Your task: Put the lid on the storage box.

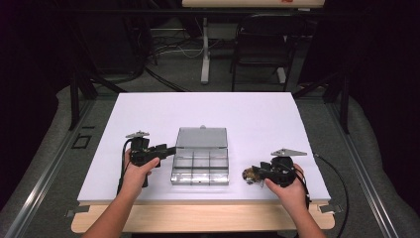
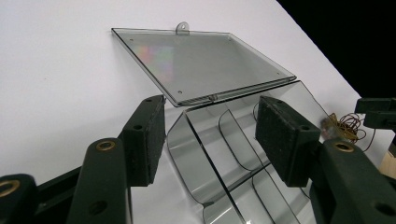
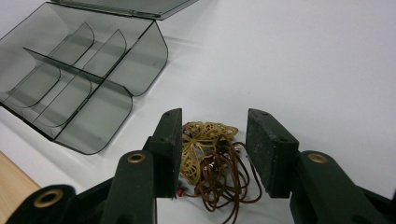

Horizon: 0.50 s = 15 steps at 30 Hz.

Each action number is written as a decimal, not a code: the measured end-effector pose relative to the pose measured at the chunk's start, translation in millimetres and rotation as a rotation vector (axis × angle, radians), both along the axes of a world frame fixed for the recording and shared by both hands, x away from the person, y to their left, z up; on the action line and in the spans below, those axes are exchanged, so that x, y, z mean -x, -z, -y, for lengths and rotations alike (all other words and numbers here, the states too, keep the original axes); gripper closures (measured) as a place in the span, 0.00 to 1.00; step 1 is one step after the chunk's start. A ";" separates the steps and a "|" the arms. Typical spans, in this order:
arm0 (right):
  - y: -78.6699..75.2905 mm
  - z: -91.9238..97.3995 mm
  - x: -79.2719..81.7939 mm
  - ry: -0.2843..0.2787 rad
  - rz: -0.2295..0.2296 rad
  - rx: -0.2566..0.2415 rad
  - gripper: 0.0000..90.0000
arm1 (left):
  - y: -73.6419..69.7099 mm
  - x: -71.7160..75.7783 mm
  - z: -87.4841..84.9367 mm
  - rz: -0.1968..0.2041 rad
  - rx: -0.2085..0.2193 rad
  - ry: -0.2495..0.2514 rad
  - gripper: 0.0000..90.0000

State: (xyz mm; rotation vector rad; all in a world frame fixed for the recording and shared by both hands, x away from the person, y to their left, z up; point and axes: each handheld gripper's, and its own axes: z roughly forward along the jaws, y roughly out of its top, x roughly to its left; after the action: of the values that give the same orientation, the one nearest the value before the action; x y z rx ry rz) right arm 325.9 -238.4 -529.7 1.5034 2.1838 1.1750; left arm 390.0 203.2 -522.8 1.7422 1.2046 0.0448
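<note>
At the left of the white table, the left gripper is held in the person's left hand and is pointed toward the left edge of the clear compartment box. In the left gripper view its jaws are seen spread wide and unloaded, one pad on either side of the near corner of the compartment box; no contact between pads and plastic can be made out. The box is placed at the centre of the table, its curved dividers exposed, and its lid is laid open and flat on the far side, joined along the hinge. A small hanging tab is noted at the far edge of the lid. To the right of the box, near the front edge of the table, a butterfly necklace with a brown cord is found lying on the surface. The right gripper is held in the right hand and is brought up to it. In the right gripper view the gold butterfly necklace and its coiled cord are seen between the parted jaws, the butterfly close against the left-hand pad; the other pad is clear of it, so no grasp is recorded. The compartment box is seen well apart at upper left.
</note>
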 end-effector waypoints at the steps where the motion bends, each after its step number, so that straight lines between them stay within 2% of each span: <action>1: 0.7 0.8 0.5 0.007 -0.001 -0.003 0.63 | -0.1 0.3 0.0 -0.003 0.003 0.000 0.48; 9: 9.5 4.5 3.3 0.021 -0.020 -0.022 0.63 | 0.1 0.5 -1.7 -0.002 0.009 0.003 0.48; 15: 13.8 6.0 6.6 0.020 -0.026 -0.020 0.68 | 0.4 -0.7 -2.5 0.000 0.007 0.003 0.48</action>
State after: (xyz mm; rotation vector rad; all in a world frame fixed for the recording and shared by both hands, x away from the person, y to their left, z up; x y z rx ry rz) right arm 319.3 -244.3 -543.6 1.5533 2.1741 1.1808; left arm 390.7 205.6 -523.2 1.7374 1.2012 0.0385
